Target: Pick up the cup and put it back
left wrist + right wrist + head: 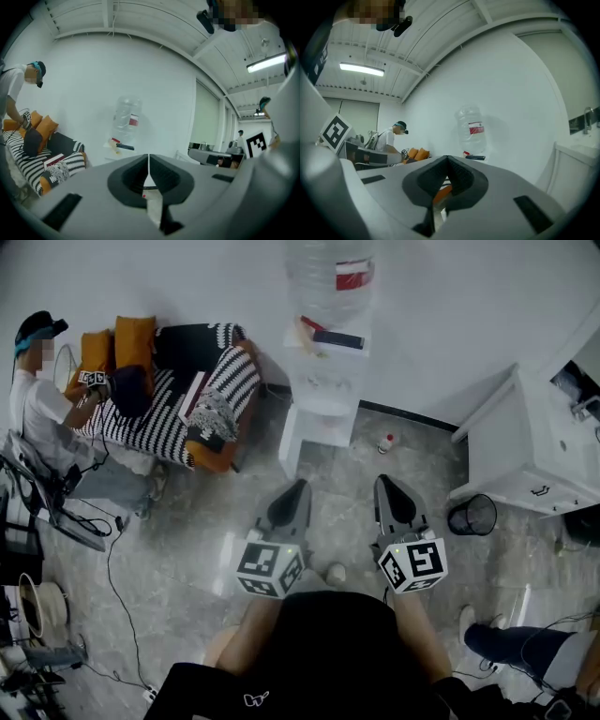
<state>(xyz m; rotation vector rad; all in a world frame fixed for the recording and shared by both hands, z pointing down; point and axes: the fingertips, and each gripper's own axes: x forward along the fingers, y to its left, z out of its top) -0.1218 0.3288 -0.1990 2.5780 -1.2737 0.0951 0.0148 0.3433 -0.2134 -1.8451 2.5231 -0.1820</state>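
Both tools are held out level in front of the person, side by side and well above the floor. The left gripper (298, 487) has its jaws pressed together with nothing between them, and its own view shows the tips meeting in a thin seam. The right gripper (385, 482) is closed the same way and also empty.

Beyond them stands the water dispenser (323, 381) against the wall, with its big bottle (330, 277) on top. A small white object with a red top (385, 442) sits on the floor just beside the dispenser's foot. It may be the cup, but it is too small to tell, and I see no other cup.

To my eye the task has not begun: this is the approach, before any reach. The next move needs one gripper to open its jaws, drop low toward that object and line up around it. The striped sofa (187, 399) and the wastebasket (472, 515) are well off to either side.
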